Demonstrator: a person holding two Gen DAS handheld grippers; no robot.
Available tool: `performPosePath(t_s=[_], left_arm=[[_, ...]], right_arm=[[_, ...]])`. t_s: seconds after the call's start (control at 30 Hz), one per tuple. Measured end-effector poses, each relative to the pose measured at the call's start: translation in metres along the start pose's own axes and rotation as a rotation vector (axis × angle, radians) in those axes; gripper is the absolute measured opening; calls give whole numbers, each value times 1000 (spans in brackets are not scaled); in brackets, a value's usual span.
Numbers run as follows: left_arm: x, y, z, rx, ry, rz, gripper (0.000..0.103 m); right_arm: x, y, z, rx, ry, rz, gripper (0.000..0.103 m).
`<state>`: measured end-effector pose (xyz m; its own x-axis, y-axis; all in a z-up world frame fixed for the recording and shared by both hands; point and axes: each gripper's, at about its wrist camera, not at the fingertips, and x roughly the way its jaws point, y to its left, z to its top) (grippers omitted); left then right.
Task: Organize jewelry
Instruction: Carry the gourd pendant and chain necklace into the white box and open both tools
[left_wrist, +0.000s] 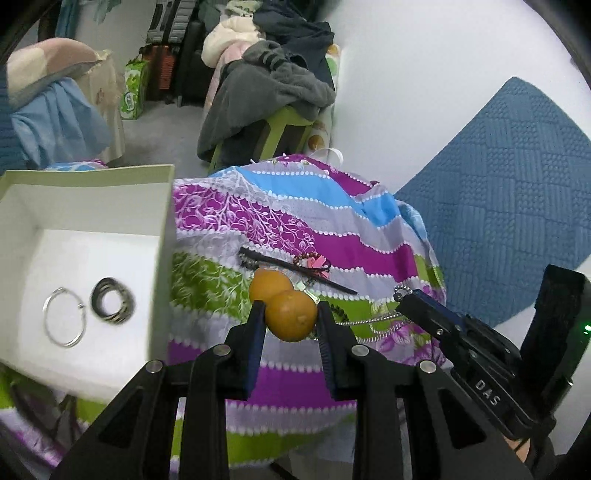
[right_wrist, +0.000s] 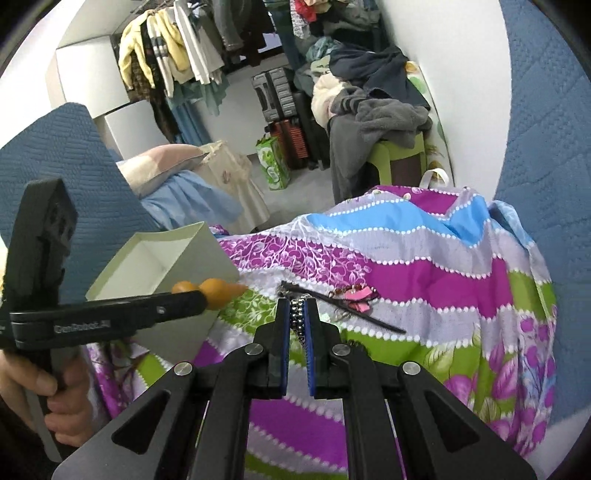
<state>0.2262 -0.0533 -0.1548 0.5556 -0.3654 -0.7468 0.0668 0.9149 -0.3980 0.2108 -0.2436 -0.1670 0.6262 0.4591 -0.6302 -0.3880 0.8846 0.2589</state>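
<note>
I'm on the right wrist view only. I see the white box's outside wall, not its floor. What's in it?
Observer: Inside the box, a thin silver hoop and a striped black-and-white bangle lie side by side, not touching.
Operator: And the orange thing?
Observer: It's a two-lobed orange gourd; the left gripper is shut on its nearer lobe.
Operator: Where does my chain go?
Observer: The bead chain trails from the right gripper onto the cloth.
</note>
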Motion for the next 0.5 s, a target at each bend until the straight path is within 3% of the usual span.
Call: performPosePath(t_s=[0.5], left_arm=[[-82, 5, 3, 35, 24, 12, 27]], right_arm=[[-49, 31, 31, 27, 74, -118, 5]])
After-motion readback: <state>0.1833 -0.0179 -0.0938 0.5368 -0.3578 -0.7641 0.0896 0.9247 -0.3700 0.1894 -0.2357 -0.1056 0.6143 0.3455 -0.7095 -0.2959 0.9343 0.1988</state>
